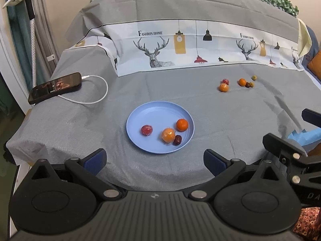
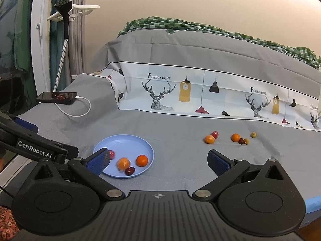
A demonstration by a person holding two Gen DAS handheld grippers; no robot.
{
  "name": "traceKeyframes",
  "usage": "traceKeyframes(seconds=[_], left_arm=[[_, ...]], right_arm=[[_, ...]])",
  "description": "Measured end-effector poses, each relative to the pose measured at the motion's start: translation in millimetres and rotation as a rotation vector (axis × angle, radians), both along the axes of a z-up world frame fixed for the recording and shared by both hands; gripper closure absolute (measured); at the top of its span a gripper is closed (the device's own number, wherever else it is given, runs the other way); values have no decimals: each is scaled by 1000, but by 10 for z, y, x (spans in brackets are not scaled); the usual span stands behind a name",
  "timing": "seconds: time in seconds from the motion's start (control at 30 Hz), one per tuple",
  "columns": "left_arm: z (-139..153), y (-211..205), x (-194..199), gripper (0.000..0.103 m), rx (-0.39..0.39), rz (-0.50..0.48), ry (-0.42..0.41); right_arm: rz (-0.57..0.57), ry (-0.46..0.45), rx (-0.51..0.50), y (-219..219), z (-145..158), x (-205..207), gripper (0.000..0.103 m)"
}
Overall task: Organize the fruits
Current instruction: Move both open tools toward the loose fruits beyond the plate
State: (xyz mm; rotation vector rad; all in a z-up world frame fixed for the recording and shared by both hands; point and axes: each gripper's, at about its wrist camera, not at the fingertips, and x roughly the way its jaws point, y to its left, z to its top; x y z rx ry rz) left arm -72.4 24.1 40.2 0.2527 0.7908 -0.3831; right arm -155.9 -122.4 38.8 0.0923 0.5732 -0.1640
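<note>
While both grippers gape, blue plate (image 1: pixel 140 116) flat, four fruits inside.

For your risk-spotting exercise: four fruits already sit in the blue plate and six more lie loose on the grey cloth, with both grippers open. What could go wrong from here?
1. The loose fruits are round and clustered; closing on the small olive-green fruit may nudge the dark date touching it, so either could roll.
2. The blue plate is shallow, so dropped fruit might knock the orange near its rim out.
3. The wrinkled grey cloth could snag a low gripper.
</note>
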Motion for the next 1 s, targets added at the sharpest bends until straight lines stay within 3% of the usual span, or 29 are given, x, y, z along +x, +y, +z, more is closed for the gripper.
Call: traceKeyframes(seconds=[0.67, 1.0], left_arm=[[-81, -172, 127, 0, 16, 15, 26], [-87, -588, 433, 0, 11, 10, 35]], right_arm=[[-25, 24, 70, -147, -151, 92, 1], [-144, 69, 174, -535, -451, 259, 1]])
